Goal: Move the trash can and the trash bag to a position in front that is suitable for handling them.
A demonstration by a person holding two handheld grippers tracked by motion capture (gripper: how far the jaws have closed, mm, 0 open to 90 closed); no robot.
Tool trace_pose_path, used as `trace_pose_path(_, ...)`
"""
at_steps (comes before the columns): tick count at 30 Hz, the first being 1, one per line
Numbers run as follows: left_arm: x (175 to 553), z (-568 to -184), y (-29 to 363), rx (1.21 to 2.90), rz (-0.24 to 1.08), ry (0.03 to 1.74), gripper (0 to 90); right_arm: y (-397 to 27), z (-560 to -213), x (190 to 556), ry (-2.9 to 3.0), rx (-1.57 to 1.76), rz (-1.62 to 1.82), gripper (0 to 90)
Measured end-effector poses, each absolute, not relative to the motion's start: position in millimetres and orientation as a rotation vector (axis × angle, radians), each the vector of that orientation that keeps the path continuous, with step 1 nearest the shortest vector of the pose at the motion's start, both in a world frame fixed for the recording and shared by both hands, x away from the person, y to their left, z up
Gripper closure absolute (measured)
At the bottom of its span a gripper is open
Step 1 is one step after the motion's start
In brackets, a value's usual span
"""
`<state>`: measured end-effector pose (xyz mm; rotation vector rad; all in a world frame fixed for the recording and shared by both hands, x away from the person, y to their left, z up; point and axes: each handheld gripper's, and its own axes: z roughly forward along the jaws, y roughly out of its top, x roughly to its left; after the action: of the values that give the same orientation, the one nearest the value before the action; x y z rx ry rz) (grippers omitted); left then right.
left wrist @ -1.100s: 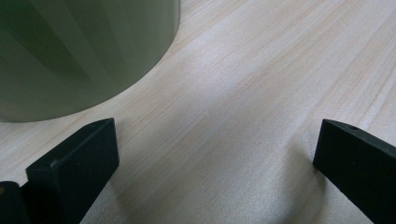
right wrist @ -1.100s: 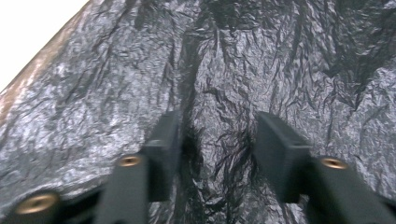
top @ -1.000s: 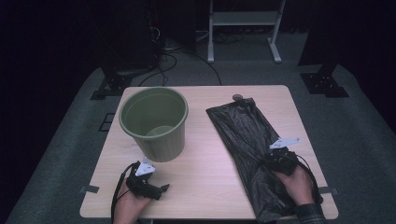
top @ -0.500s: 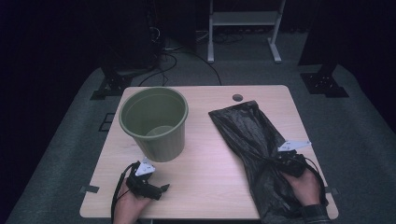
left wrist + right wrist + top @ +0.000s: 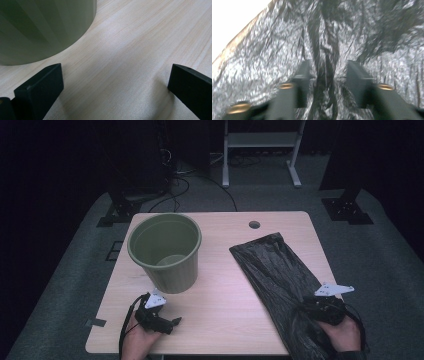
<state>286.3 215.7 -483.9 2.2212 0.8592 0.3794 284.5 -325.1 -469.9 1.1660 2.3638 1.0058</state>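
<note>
A crumpled black plastic bag (image 5: pixel 272 270) lies slantwise on the right half of the wooden table (image 5: pixel 225 305), and its near end hangs over the front edge. My right gripper (image 5: pixel 307 308) rests on that near end. In the right gripper view its jaws (image 5: pixel 328 72) have just been opening and stand apart, with a raised fold of the bag (image 5: pixel 325 60) loose between them. An empty olive-green bin (image 5: pixel 165 252) stands upright at the left. My left gripper (image 5: pixel 176 321) lies open on the table just in front of the bin, its jaws (image 5: pixel 116 75) wide over bare wood beside the bin's wall (image 5: pixel 37 27).
A round cable hole (image 5: pixel 254 224) sits near the table's far edge. Behind the table stand a white frame (image 5: pixel 260 150) and black stand feet (image 5: pixel 347 210), with cables on the grey floor. Bare wood lies between the bin and the bag.
My right hand has drawn back toward the front right corner, dragging the bag with it, so the bag's far end has slid away from the cable hole. The left gripper stayed put.
</note>
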Motion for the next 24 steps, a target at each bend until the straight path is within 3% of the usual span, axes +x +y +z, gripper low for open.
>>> trace_pose_path(2,286,-484,216,2.221,0.379,0.859,0.0,-322,-472,288,2.359,1.176,1.015,34.7)
trace_pose_path(3,286,-484,216,2.221,0.379,0.859,0.0,-322,-472,288,2.359,1.176,1.015,34.7)
trace_pose_path(4,286,-484,216,2.221,0.379,0.859,0.0,-319,-475,292,2.359,1.187,0.987,18.2)
trace_pose_path(5,286,-484,216,2.221,0.379,0.859,0.0,-319,-475,292,2.359,1.187,0.987,18.2)
trace_pose_path(6,286,-484,216,2.222,0.379,0.857,0.0,-317,-477,293,2.339,1.209,0.964,11.7)
trace_pose_path(12,286,-484,215,2.224,0.375,0.849,0.0,-316,-483,299,2.327,1.222,0.934,6.7)
trace_pose_path(24,279,-480,217,2.206,0.365,0.839,0.0,-319,-488,298,2.311,1.2,0.99,5.9)
